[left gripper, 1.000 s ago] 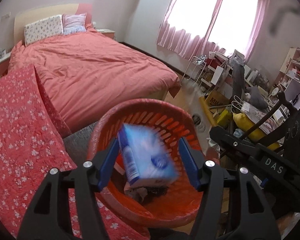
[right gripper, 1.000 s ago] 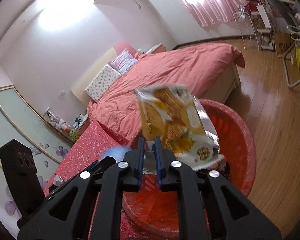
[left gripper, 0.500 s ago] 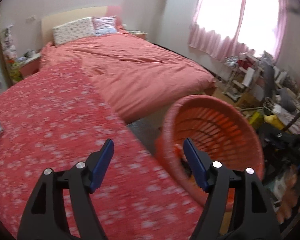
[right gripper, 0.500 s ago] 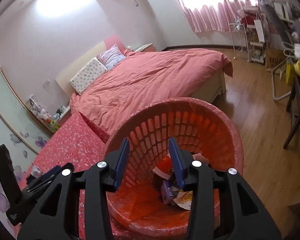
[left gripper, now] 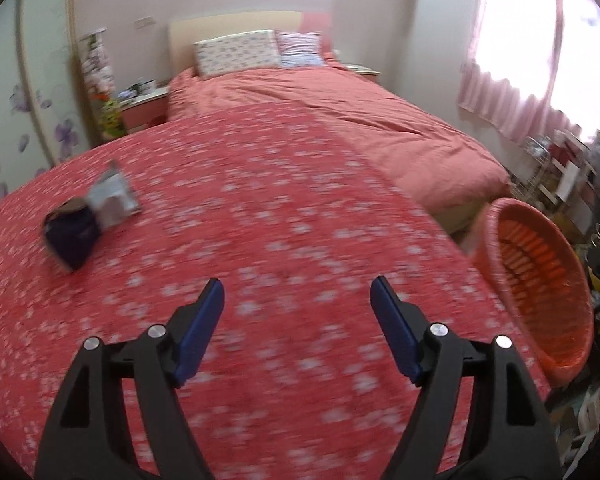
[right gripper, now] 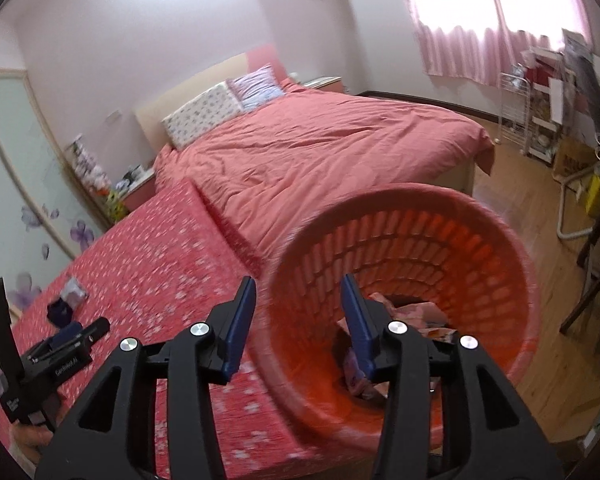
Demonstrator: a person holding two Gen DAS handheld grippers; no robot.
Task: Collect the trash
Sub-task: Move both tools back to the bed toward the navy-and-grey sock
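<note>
My left gripper (left gripper: pixel 298 284) hangs over the red floral cover (left gripper: pixel 284 208), its jaws opening with nothing between them. Left of it on the cover lie a dark purple packet (left gripper: pixel 70 236) and a silver wrapper (left gripper: pixel 114 196). The orange basket (left gripper: pixel 540 292) stands off the cover's right edge. In the right wrist view my right gripper (right gripper: pixel 298 282) sits just above the near rim of the basket (right gripper: pixel 480 248), jaws opening and empty. Crumpled wrappers (right gripper: pixel 420 316) lie at the basket's bottom. The left gripper (right gripper: pixel 88 330) shows at lower left, near the packets (right gripper: pixel 66 300).
A bed with a pink duvet (left gripper: pixel 380 128) and pillows (left gripper: pixel 236 52) lies beyond the cover. A nightstand (left gripper: pixel 144 108) stands by the wall. Cluttered shelves and a rack (right gripper: pixel 540 120) line the window side, with wooden floor (right gripper: pixel 520 200) between.
The blue box left my left gripper, which swung left from the basket out over the floral cover. My right gripper opened and the yellow snack bag is gone from it.
</note>
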